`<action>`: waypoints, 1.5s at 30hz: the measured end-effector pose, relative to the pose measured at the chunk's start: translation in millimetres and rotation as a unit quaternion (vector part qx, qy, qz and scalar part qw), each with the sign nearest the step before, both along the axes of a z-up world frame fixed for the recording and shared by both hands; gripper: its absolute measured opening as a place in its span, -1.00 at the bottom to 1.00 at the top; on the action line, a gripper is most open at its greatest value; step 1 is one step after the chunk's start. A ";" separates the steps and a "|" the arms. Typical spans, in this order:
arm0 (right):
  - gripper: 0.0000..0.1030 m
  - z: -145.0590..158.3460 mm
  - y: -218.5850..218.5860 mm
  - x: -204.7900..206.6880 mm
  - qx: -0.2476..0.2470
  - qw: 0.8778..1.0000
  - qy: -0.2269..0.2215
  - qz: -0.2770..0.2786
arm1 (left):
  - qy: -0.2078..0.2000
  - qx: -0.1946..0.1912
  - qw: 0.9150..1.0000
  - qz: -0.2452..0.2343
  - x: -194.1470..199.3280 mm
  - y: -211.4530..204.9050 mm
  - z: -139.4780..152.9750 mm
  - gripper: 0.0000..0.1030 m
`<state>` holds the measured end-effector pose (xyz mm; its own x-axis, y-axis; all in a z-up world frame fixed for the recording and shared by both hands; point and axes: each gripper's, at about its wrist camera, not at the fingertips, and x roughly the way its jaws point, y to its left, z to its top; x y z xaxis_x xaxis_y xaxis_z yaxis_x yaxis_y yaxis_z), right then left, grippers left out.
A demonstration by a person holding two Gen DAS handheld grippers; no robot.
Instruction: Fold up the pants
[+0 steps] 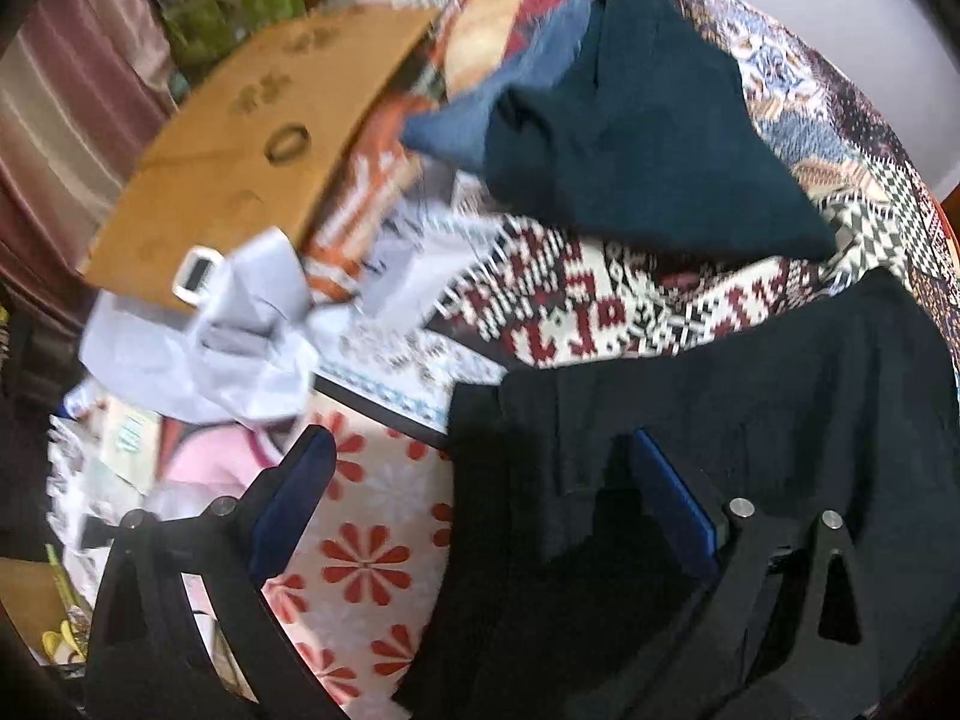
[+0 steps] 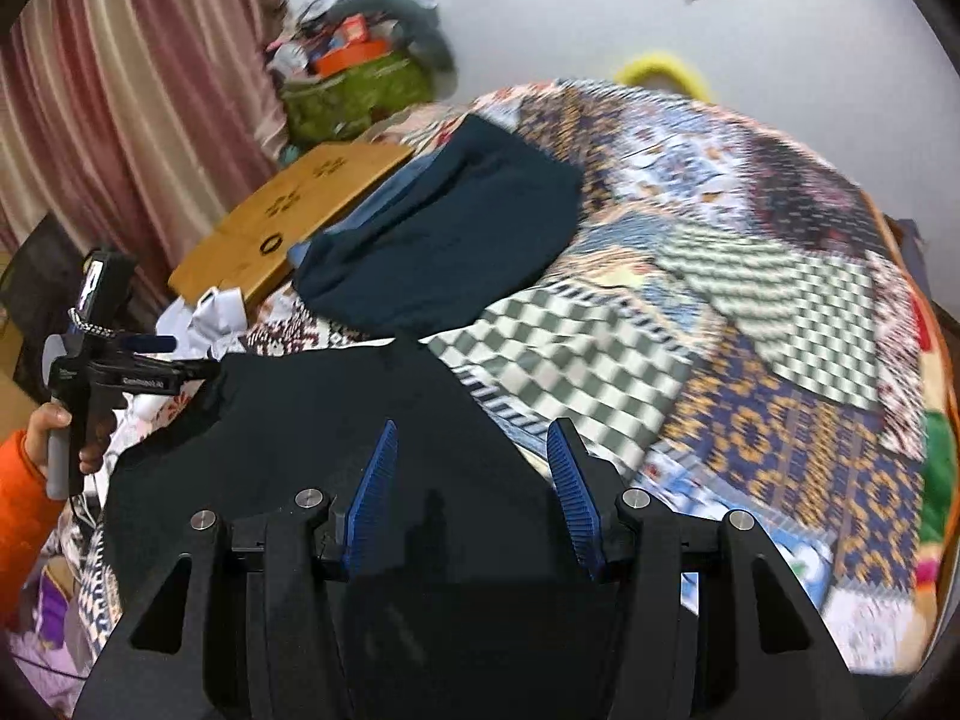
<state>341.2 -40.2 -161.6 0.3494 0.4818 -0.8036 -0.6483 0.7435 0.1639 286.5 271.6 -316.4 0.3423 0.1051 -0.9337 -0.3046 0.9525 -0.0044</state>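
Patchwork bed [image 2: 750, 312] fills frame. Black pants [image 2: 336, 420] at lower centre, running left-right, under both tools. Right hand-held gripper [image 2: 474, 480] open above cloth, nearer; left hand-held gripper [image 1: 480, 480] open, empty.

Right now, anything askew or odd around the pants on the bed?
The black pants lie bunched at the bed's near edge, one corner overhanging beside the left claw. A second dark garment sits crumpled farther back on the patchwork blanket. Crumpled white paper litters the left side. No damage visible.
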 end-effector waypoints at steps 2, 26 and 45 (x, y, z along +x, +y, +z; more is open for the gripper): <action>-0.06 -8.3 14.6 11.8 -0.005 1.000 0.014 0.008 | 0.006 -0.021 1.000 -0.006 3.7 -2.4 -9.3 0.89; -0.86 -48.5 71.8 39.2 -0.044 0.996 0.063 0.039 | 0.029 0.032 0.999 -0.005 -12.6 14.0 -20.6 -0.55; -0.18 20.2 -26.2 -79.8 -0.012 0.999 -0.031 0.033 | -0.057 -0.055 0.997 0.016 -118.5 -27.0 63.3 0.52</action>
<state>261.4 -66.4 -141.4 0.3662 0.4857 -0.7937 -0.7046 0.7018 0.1044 168.0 244.6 -253.2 0.4452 0.0171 -0.8953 -0.3266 0.9340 -0.1446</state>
